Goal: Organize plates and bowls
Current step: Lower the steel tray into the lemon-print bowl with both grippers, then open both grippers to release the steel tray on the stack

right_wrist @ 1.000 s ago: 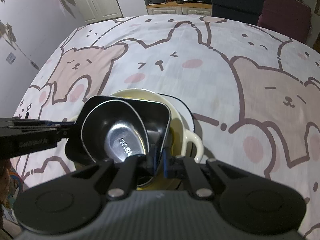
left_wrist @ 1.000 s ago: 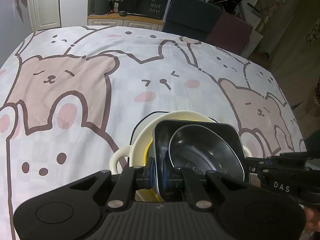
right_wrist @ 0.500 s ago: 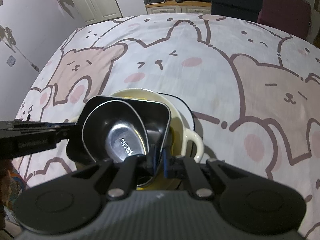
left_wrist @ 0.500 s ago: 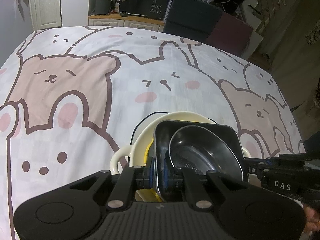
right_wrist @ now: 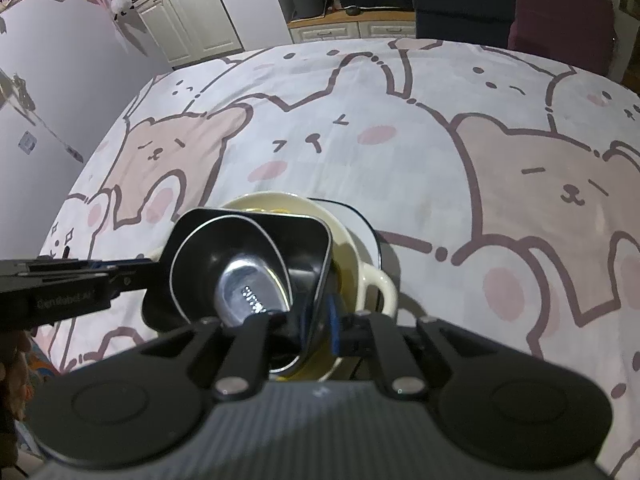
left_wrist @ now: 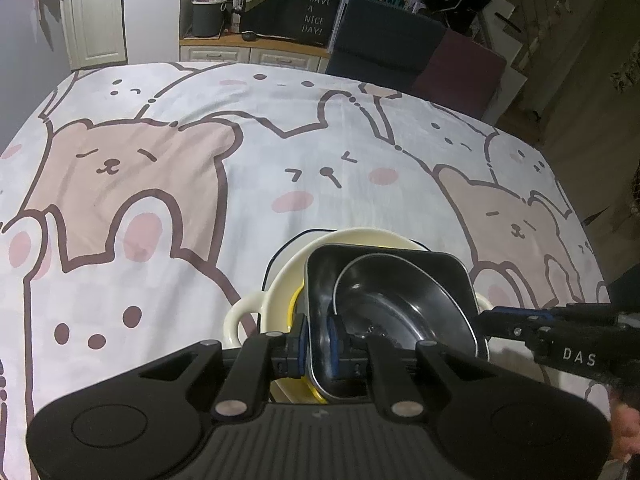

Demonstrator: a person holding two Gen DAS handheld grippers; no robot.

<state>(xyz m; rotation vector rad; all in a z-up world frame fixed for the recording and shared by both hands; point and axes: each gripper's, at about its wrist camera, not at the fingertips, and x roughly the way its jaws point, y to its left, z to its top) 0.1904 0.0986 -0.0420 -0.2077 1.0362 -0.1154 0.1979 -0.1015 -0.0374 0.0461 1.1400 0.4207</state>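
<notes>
Black and glossy, the square dish (left_wrist: 384,268) is pinched at its near wall by the left gripper (left_wrist: 318,344), blue pads pressed either side of the rim; the right gripper (right_wrist: 320,320) clamps the opposite wall the same way, so both pairs of fingers are closed on it. A steel bowl (left_wrist: 404,308) nests inside the dish, tilted, and looks free to slide. The dish sits in a cream handled bowl (left_wrist: 280,292), with something yellow (left_wrist: 294,308) wedged between them, and that stack rests on a white plate (right_wrist: 360,220) with a dark rim, near the front of the worktop (left_wrist: 200,200) under its bear-print cloth. I judge the dish stiff, slick and breakable, the steel bowl light; thin rims give little purchase, so grips on opposite walls suit it, kept level. Beyond stand chairs (left_wrist: 400,52) and cabinets (left_wrist: 96,24).
</notes>
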